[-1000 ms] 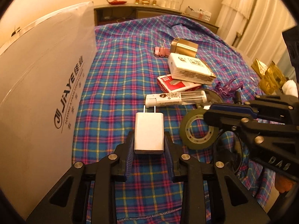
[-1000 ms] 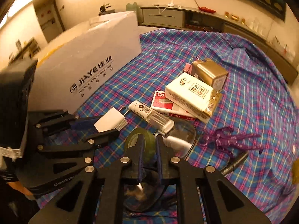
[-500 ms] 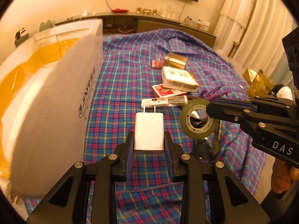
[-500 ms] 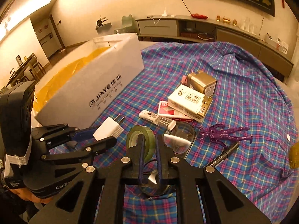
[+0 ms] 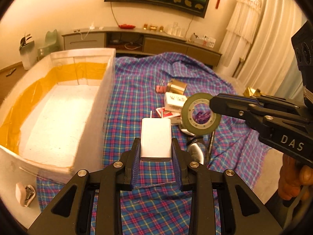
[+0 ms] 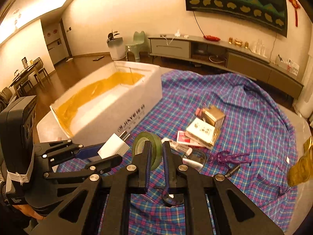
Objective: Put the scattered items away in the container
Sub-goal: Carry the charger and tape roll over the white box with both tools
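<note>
My left gripper (image 5: 156,144) is shut on a white USB charger (image 5: 156,138), prongs pointing forward, held above the plaid cloth. My right gripper (image 6: 156,146) is shut on a green roll of tape (image 6: 147,146), also held up in the air; the tape also shows in the left wrist view (image 5: 200,116). The white foam box (image 5: 58,117) with yellow tape inside its walls stands open at my left, its floor bare; it also shows in the right wrist view (image 6: 117,105). The left gripper (image 6: 101,156) is beside the box's near corner.
On the plaid cloth (image 6: 254,117) lie a gold box (image 6: 213,115), a white packet (image 6: 203,130), a red card pack (image 6: 183,138), a pink clip (image 6: 198,111), a purple toy (image 6: 228,156), a black pen (image 6: 232,169) and a glass dish (image 6: 195,158). A gold bag (image 6: 301,168) sits at the right.
Both grippers have risen with their loads and moved back from the cloth. The box's open inside has come into view on the left.
</note>
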Demonstrator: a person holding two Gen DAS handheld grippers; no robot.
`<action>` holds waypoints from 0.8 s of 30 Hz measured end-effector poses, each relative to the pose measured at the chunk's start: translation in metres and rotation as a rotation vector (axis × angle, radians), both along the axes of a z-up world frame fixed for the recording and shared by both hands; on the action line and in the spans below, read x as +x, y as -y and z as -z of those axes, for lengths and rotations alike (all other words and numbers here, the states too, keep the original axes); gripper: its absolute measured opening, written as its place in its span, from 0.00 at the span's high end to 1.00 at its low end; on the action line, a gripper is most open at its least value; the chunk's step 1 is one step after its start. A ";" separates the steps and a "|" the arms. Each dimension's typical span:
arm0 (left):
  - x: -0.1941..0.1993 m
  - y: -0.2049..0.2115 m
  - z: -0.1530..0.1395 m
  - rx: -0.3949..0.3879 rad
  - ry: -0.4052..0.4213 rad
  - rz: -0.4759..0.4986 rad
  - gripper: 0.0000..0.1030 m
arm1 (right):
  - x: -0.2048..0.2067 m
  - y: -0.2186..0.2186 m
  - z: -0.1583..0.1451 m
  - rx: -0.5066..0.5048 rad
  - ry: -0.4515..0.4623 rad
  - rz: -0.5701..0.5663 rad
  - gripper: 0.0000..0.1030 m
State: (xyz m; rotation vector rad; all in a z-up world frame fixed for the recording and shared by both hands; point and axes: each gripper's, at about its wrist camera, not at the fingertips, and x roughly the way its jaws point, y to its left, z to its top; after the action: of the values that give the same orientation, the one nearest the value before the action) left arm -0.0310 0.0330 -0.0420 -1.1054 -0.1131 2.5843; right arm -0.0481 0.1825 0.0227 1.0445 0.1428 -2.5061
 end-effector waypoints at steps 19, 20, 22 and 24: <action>0.006 0.073 -0.041 0.065 -0.074 -0.104 0.70 | -0.003 0.082 -0.044 0.031 -0.098 -0.144 0.88; 0.005 0.078 -0.041 0.067 -0.073 -0.112 0.70 | -0.005 0.086 -0.044 0.032 -0.098 -0.151 0.88; 0.003 0.090 -0.040 0.075 -0.071 -0.125 0.70 | -0.008 0.097 -0.045 0.037 -0.099 -0.167 0.88; 0.000 0.100 -0.039 0.078 -0.072 -0.141 0.70 | -0.009 0.105 -0.044 0.039 -0.098 -0.180 0.88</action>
State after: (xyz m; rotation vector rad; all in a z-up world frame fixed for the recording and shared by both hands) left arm -0.0308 -0.0675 -0.0032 -1.0089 -0.2824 2.7143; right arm -0.0576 0.0772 0.0668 0.8824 0.3023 -2.3992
